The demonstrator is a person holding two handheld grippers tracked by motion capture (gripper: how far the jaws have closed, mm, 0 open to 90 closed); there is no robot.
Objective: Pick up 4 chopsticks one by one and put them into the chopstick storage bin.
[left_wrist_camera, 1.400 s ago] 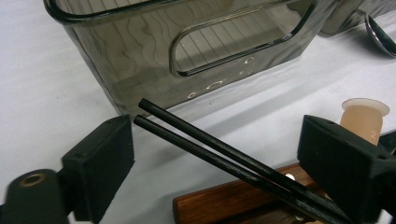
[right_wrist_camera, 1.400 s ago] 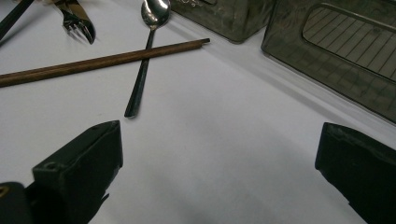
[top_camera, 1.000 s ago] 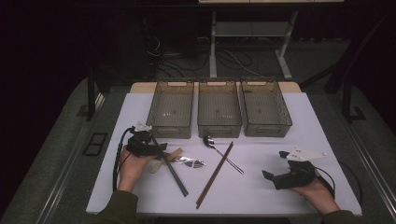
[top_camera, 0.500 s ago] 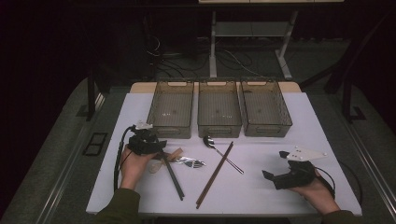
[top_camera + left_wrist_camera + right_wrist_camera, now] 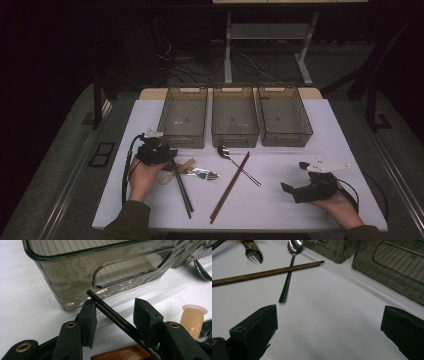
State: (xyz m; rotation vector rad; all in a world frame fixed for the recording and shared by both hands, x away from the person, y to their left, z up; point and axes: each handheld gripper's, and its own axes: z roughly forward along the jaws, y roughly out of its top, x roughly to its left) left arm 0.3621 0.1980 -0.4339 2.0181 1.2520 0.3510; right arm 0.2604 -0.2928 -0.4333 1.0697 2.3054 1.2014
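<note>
A pair of black chopsticks (image 5: pixel 183 192) lies on the white table, slanting toward the front. My left gripper (image 5: pixel 167 156) sits at their far end. In the left gripper view the black chopsticks (image 5: pixel 112 315) run slantwise between the jaws of my left gripper (image 5: pixel 115 308). The jaws have just been closing around them, and a gap still shows at the pads. My right gripper (image 5: pixel 294 177) rests at the front right in a hand. Seen in its own view, my right gripper (image 5: pixel 329 320) stands wide open over bare table.
Three smoky plastic bins (image 5: pixel 182 141) (image 5: pixel 235 141) (image 5: pixel 286 140) stand in a row at the back. Brown chopsticks (image 5: pixel 230 187), a spoon (image 5: pixel 239 164) and a fork (image 5: pixel 204 174) lie mid-table. A beige rubber piece (image 5: pixel 193 320) lies by the left gripper.
The left gripper's jaws look slightly narrower around the black chopsticks. Both hands and the cutlery on the table stay where they were.
</note>
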